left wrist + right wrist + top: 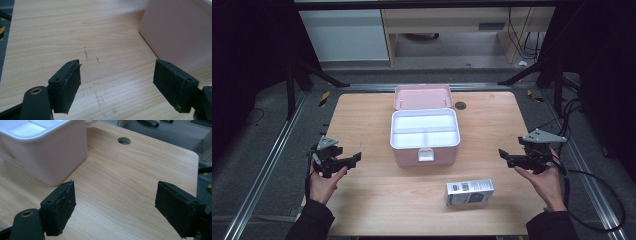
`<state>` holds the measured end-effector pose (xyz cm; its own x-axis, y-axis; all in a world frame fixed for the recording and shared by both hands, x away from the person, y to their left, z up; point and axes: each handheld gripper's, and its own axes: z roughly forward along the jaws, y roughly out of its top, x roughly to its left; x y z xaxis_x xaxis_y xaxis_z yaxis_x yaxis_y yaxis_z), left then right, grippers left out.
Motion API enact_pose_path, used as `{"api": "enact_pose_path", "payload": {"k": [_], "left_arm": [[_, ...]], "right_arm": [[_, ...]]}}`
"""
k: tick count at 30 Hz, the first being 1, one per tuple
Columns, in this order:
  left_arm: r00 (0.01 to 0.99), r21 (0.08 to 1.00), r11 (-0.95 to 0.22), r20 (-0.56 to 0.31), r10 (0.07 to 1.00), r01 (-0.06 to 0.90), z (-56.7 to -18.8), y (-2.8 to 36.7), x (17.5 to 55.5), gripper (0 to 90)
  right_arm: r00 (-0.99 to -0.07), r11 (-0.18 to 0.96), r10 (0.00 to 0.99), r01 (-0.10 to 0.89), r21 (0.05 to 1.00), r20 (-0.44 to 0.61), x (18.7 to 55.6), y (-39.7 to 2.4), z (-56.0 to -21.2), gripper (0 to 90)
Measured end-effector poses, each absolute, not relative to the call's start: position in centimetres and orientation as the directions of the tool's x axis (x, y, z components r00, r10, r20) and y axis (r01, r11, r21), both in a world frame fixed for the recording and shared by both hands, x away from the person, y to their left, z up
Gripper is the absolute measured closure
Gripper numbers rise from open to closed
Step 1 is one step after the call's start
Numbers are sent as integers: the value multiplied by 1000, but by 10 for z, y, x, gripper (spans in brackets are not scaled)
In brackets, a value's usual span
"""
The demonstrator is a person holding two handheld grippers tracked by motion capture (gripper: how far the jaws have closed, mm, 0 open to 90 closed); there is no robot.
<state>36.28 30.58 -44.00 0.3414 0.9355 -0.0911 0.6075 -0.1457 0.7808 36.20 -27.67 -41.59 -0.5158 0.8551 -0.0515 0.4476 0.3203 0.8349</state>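
While both claws — left claw [354, 159], right claw [504, 155] — hang spread and empty, the small carton [470, 192] looks due for packing into the open pink box [425, 134].

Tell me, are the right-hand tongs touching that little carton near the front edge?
Apart. In the high view, bare tabletop lies between the right tongs and the small carton, which lies flat nearer the table's front edge.

You have one pink storage box [425, 131], one small carton [470, 192], one table [362, 200], and two grippers: left gripper [353, 160], right gripper [504, 156].
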Motion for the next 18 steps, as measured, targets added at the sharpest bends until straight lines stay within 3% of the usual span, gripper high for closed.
{"api": "enact_pose_path", "payload": {"k": [11,14,18], "left_arm": [[348,758,-190,-52,936,624,-437,302,356,214],[356,753,-194,-57,933,628,-438,300,355,222],[368,743,-210,-53,928,635,-440,296,356,222]], "right_arm": [[-640,447,764,430,785,-85,354,-251,-408,157],[-702,485,708,399,778,-81,346,-235,-404,227],[-766,530,640,383,757,-60,339,-222,-404,250]]}}
